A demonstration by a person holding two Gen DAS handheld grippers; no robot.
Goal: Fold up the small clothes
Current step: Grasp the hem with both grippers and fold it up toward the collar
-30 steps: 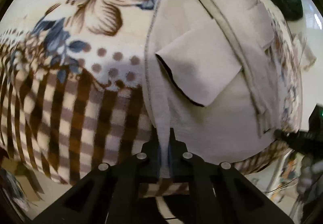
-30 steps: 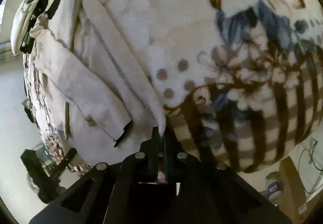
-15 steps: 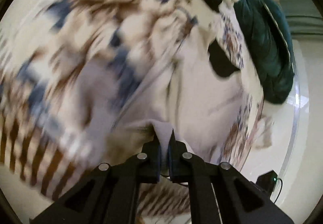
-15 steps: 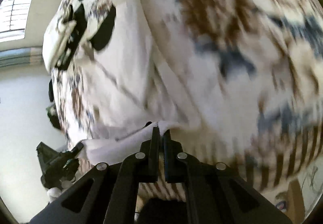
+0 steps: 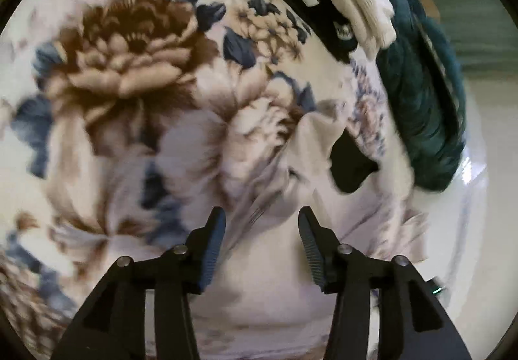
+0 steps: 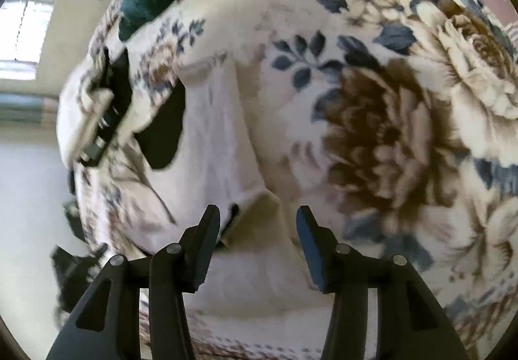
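The pale beige cloth garment (image 6: 213,146) lies folded on the cream blanket with big brown and blue flowers (image 5: 129,45). Left gripper (image 5: 261,224) and right gripper (image 6: 258,220) both hang over it, jaws spread apart, gripping nothing. A dark teal jacket (image 5: 424,107) sits beyond.

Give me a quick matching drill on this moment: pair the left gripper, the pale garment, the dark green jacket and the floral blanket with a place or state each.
Things:
1. left gripper
2. pale garment
3. dark green jacket
4. floral blanket

Places or states:
A. bunched at the far edge of the bed
B. fingers apart, holding nothing
C. spread under everything, brown and blue flowers
D. lying on the blanket, black patch near its far end

Pairs: 1-B, 2-D, 3-A, 4-C
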